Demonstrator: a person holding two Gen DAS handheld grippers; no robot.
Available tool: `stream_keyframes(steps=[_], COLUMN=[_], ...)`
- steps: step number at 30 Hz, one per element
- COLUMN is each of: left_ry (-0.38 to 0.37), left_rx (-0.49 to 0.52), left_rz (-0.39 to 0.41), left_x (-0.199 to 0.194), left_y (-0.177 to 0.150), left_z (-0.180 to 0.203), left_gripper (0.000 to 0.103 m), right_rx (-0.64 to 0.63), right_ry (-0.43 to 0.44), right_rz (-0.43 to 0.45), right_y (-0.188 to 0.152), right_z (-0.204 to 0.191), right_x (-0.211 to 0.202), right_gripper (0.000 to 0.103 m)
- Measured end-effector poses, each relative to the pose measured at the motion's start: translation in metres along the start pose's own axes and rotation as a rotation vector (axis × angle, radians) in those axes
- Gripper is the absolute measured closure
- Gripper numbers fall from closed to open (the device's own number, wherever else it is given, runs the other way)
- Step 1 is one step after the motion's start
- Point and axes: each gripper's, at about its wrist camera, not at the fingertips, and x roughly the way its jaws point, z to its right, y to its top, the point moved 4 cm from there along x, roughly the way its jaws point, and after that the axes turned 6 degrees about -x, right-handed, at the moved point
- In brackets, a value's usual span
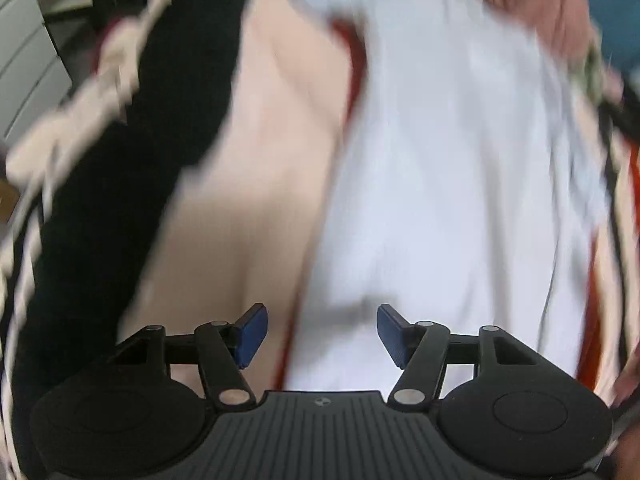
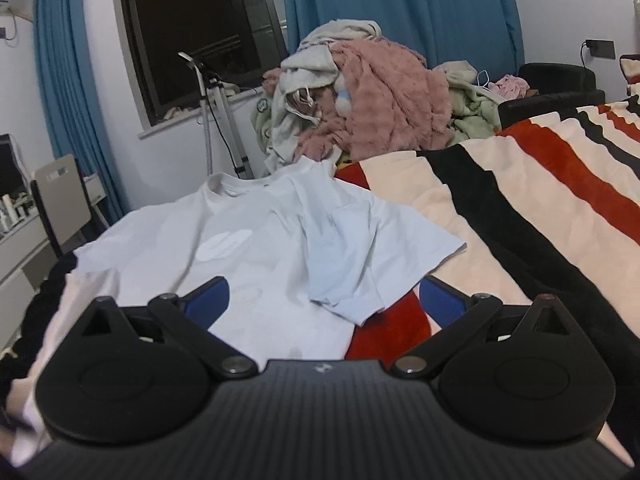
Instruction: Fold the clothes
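Observation:
A pale blue-white T-shirt (image 2: 256, 240) lies spread on a striped blanket (image 2: 540, 200), collar toward the far side, its right sleeve folded over onto the body. My right gripper (image 2: 324, 300) hovers open just before the shirt's near hem, with the folded sleeve's edge between its blue pads (image 2: 440, 300). The left wrist view is motion-blurred: the same T-shirt (image 1: 440, 180) fills the right half over the blanket (image 1: 248, 200). My left gripper (image 1: 322, 334) is open above the shirt's edge, nothing between its pads.
A tall heap of unfolded clothes (image 2: 372, 92), pink and grey, rises at the bed's far end. Behind stand blue curtains (image 2: 400, 0), a dark window (image 2: 192, 40) and a white stand (image 2: 224, 120). A chair (image 2: 60, 200) and desk sit left.

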Motion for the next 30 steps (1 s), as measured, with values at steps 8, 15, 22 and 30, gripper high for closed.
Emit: stream_keyframes(steps=[8, 15, 22, 30], left_ry=[0.04, 0.042, 0.08, 0.067], left_rx=[0.009, 0.079, 0.199, 0.172], left_rz=[0.016, 0.036, 0.168, 0.392], left_x=[-0.014, -0.034, -0.069, -0.114], left_y=[-0.045, -0.074, -0.092, -0.071], left_z=[-0.011, -0.021, -0.019, 0.001], left_gripper=[0.068, 0.098, 0.098, 0.04], right_rx=[0.003, -0.009, -0.01, 0.009], right_ry=[-0.003, -0.005, -0.009, 0.004], right_rz=[0.0, 0.011, 0.012, 0.018], right_y=[-0.003, -0.001, 0.0, 0.001], right_z=[0.002, 0.001, 0.001, 0.004], right_x=[-0.037, -0.043, -0.043, -0.04], right_gripper=[0.0, 0.0, 0.0, 0.0])
